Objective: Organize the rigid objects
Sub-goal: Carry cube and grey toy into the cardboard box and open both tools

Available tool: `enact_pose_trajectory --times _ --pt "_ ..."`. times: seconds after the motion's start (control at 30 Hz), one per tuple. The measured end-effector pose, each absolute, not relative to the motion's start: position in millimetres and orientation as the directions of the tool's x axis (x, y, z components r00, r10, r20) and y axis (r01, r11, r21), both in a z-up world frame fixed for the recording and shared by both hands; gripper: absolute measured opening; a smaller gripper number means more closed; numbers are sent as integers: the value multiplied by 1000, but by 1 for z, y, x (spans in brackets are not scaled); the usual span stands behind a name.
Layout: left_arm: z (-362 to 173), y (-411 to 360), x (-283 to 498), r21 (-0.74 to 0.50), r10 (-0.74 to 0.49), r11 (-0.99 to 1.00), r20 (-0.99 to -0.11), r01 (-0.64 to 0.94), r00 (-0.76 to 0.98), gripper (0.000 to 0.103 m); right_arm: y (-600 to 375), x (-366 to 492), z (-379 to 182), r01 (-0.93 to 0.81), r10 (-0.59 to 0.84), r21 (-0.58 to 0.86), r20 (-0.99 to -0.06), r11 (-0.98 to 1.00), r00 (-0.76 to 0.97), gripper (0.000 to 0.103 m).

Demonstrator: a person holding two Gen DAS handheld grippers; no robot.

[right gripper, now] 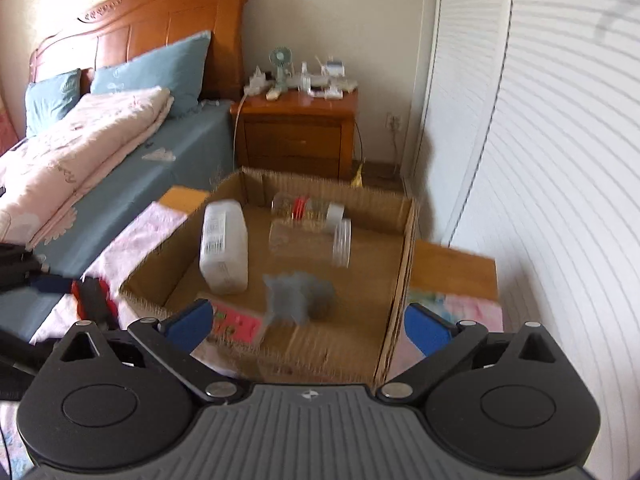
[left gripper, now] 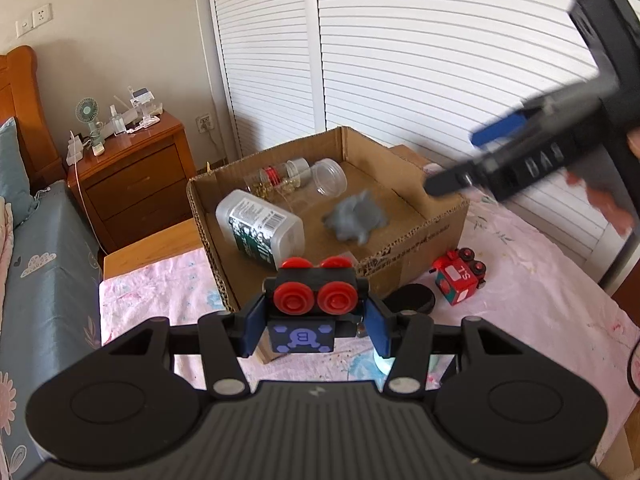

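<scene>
Lower centre of the left wrist view: left gripper clamps a black toy block with red wheels, before the cardboard box. Right gripper, spread wide and empty, hangs over the box holding a white bottle, clear jars, grey figurine.

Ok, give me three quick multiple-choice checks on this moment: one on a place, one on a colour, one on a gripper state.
1. Where is the grey figure?
A. inside the cardboard box
B. on the nightstand
C. in the right gripper

2. What colour are the wheels on the toy block held by the left gripper?
A. green
B. red
C. white

3. How is the right gripper?
A. shut on a jar
B. shut on nothing
C. open, empty

Key: 1 A, it lies on the box floor; 2 B, round red wheels show; 3 C, pads spread wide apart.
</scene>
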State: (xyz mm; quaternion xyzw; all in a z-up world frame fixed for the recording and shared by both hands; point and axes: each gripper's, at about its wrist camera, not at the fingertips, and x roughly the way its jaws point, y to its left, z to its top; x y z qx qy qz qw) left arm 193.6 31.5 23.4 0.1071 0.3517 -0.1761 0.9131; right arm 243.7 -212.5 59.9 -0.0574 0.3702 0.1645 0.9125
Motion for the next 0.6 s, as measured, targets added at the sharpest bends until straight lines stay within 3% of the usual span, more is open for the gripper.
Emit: enact_pose_trajectory --times 0.3,0.6 --pt "37 28 216 74 -235 923 -671 379 704 51 -215 202 53 -268 212 42 -734 963 645 103" --pt "34 24 255 100 -170 941 -687 324 706 51 -224 164 46 -167 184 93 -694 982 696 103"
